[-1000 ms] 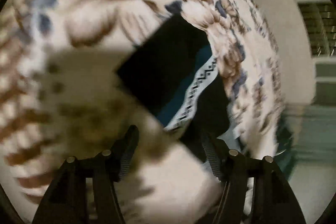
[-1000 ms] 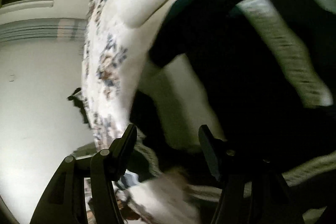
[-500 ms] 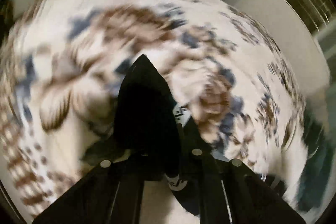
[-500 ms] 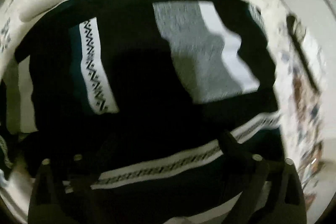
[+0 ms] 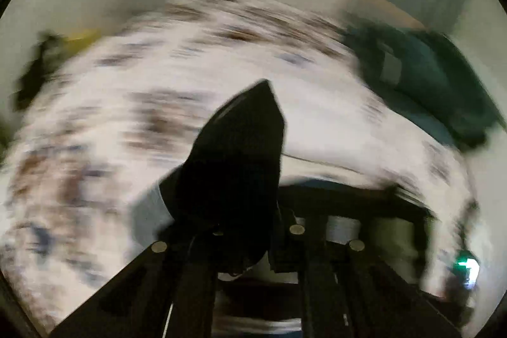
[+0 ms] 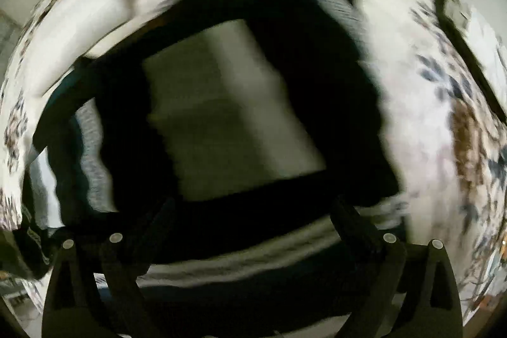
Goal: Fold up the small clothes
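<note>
A dark garment with grey and white patterned bands lies on a floral bedsheet (image 6: 421,116). In the right wrist view it (image 6: 332,78) fills the middle, with a large grey panel on top. My right gripper (image 6: 250,217) is open just above its near edge, with nothing between the fingers. In the left wrist view my left gripper (image 5: 250,230) is shut on a corner of the dark garment (image 5: 240,154), which rises as a black point in front of the camera. Both views are blurred by motion.
A heap of dark teal clothing (image 5: 427,84) lies at the far right of the bed (image 5: 126,116). A dark strap-like object (image 6: 456,30) lies on the sheet at right. A pale wall is beyond the bed.
My left gripper closed on the garment corner and has lifted and swung it. My right gripper, open throughout, has moved over the garment.
</note>
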`<action>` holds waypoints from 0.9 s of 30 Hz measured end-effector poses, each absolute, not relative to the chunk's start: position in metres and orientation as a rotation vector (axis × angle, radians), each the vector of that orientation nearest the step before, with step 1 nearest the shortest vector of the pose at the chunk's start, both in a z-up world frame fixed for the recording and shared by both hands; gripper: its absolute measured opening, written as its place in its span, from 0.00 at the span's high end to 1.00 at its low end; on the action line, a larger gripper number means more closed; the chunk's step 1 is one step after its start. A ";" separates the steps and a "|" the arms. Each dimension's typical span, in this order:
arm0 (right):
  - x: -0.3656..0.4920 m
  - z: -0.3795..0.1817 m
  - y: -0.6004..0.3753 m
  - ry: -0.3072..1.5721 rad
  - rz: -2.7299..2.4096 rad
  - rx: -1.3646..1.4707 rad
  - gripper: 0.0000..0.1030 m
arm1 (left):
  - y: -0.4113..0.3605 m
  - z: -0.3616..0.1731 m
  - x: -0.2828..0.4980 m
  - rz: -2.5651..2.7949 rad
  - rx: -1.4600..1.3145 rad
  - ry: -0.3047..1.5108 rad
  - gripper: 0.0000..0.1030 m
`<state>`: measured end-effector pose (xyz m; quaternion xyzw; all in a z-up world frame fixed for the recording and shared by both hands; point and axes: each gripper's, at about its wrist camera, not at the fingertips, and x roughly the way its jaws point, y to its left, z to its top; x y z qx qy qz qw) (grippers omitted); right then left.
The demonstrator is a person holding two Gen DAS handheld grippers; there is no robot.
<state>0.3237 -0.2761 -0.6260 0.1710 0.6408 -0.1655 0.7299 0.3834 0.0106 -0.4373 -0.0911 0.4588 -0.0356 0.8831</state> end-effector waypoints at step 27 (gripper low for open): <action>0.380 -0.620 -0.447 1.399 0.133 0.898 0.37 | -0.083 -0.613 0.239 0.276 0.058 1.429 0.25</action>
